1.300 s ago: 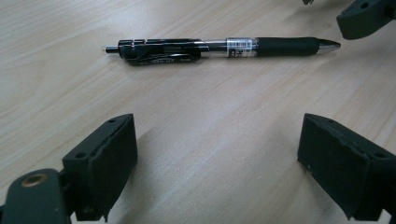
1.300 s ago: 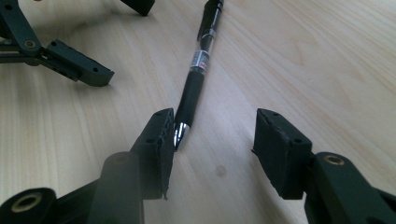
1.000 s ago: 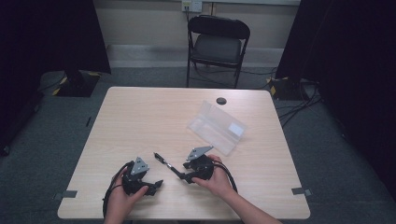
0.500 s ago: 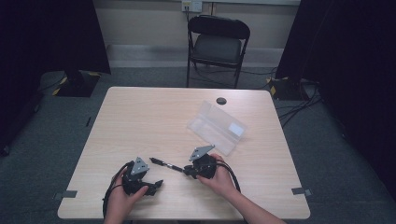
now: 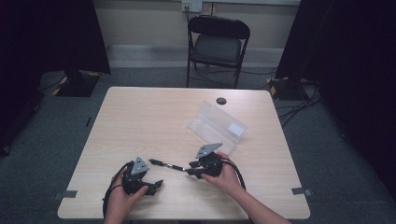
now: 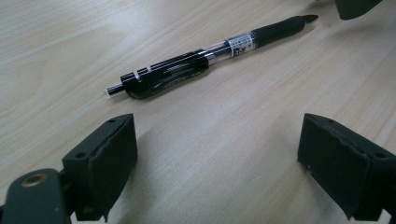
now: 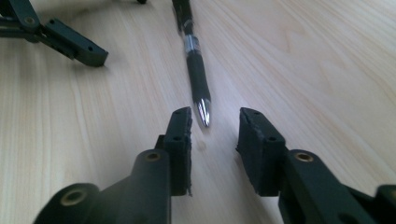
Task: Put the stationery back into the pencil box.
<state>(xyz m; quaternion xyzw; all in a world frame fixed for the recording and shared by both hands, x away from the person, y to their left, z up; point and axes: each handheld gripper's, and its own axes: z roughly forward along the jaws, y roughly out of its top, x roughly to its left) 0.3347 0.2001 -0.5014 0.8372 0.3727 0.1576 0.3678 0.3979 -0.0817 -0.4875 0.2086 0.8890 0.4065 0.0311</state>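
Presently pen (image 7: 196, 65) lies flat on table (image 5: 154, 112), long axis in line with right gripper (image 7: 215, 126); tip just ahead of its parted jaws, which have just been opening, nothing between; left gripper (image 6: 215, 154) spread wide, farther off.

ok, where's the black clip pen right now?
High view: black clip pen lies flat on the wooden table, near edge, between left gripper and right gripper.

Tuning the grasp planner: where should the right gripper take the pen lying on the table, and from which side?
Probably the rubber grip section behind the tip. The pen lies flat on the table, tip toward the right gripper, whose jaws have just been opening, nothing between them. Come in along its axis from the tip end, jaws straddling the barrel.
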